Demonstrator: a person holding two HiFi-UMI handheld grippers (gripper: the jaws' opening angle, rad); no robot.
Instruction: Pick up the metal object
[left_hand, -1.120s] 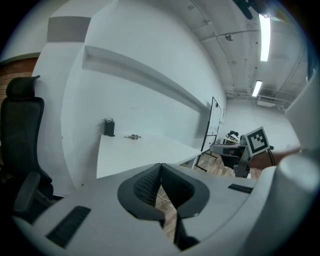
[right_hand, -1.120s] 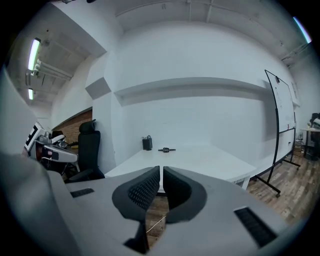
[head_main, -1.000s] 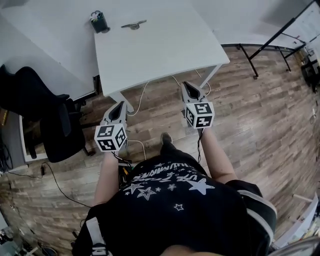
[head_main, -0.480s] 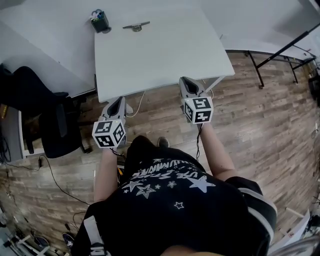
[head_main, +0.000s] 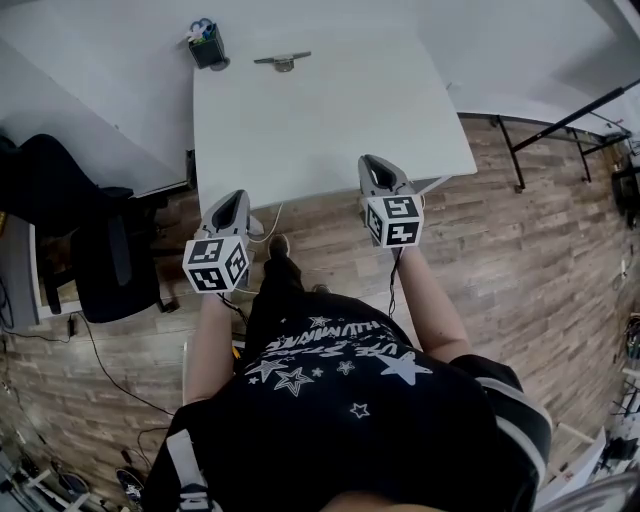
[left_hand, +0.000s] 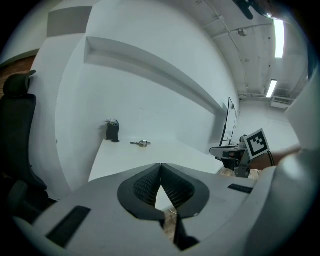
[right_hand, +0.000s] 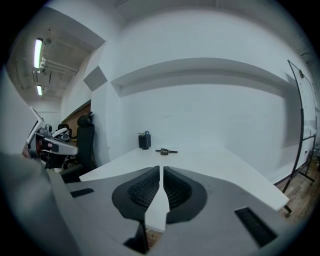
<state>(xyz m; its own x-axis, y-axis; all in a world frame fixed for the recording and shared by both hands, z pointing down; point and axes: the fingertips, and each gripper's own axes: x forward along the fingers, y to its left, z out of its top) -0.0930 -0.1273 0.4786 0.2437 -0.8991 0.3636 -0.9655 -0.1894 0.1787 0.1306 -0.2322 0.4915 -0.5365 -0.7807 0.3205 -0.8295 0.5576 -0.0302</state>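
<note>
Metal object (head_main: 282, 62) sits far across the desk (head_main: 330, 130): approach step, I judge. My left gripper (left_hand: 161, 167) and right gripper (right_hand: 161, 170), jaws closed and empty, must reach and open.

White table (head_main: 330, 130), black chair (head_main: 110, 250), wood-plank floor (head_main: 540, 260)

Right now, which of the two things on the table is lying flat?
The metal object, long and thin, lies flat near the far edge of the table. The black holder beside it stands upright at the corner.
</note>
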